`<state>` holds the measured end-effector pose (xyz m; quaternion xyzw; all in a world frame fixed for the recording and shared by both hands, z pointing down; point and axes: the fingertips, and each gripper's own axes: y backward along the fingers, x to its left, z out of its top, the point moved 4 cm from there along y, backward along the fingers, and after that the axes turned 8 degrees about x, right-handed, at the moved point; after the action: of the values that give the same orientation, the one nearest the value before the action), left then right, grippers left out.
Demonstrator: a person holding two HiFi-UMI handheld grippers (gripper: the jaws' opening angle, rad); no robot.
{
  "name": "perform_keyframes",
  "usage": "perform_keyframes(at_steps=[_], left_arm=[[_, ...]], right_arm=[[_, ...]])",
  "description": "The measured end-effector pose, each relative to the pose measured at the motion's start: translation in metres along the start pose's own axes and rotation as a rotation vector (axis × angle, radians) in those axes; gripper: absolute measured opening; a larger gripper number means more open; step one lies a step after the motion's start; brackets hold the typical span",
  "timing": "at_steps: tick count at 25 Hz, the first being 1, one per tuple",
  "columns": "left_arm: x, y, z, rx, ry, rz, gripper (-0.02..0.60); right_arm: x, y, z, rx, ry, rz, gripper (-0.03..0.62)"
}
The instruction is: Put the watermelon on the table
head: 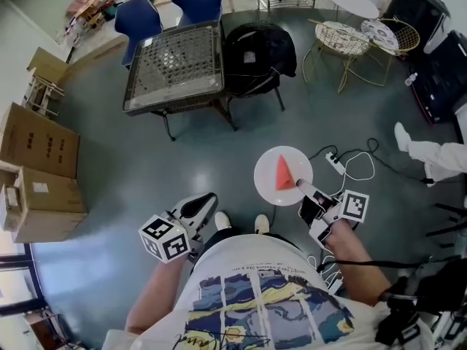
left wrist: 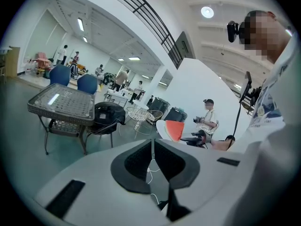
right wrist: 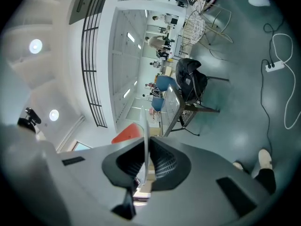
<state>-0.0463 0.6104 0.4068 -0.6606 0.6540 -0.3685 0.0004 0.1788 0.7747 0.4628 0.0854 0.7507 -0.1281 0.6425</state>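
The right gripper (head: 303, 189) pinched the plate (head: 264, 168) by its near edge so the watermelon (head: 283, 172) rode flat. The left gripper (head: 206, 201) was squeezed together, empty.

The head view looks steeply down from above the person's chest onto the grey-green floor (head: 109, 166). Each claw view sits close behind its own jaws: that on the left claw (left wrist: 153, 144) faces across the room, that on the right claw (right wrist: 145, 147) is rolled sideways. All three share the square glass-topped wicker desk (head: 175, 60) and the white round plate (head: 268, 168).

The right claw (right wrist: 145, 142) hides the lower part of the watermelon (right wrist: 126, 134).
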Motion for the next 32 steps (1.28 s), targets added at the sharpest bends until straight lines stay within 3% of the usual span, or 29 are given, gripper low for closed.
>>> perform_keyframes(at_steps=[9,16,24,28,32], left_arm=[[0.008,0.003,0.0,-0.033,0.035,0.034,0.026],[0.048,0.018,0.013,-0.077,0.077,0.061,0.026],[0.138,0.023,0.065,-0.082,0.034,0.013,0.009],[0.189,0.04,0.107,-0.087,-0.004,-0.012,0.009],[0.242,0.073,0.131,-0.064,-0.061,0.009,0.009]], right_arm=[[-0.016,-0.008,0.004,0.039,-0.045,-0.028,0.025],[-0.018,-0.064,0.025,0.079,-0.037,-0.03,0.025],[-0.009,-0.172,0.06,0.082,-0.024,-0.038,0.025],[0.002,-0.248,0.078,0.102,-0.03,-0.048,0.025],[0.005,-0.336,0.088,0.122,-0.024,-0.011,0.025]])
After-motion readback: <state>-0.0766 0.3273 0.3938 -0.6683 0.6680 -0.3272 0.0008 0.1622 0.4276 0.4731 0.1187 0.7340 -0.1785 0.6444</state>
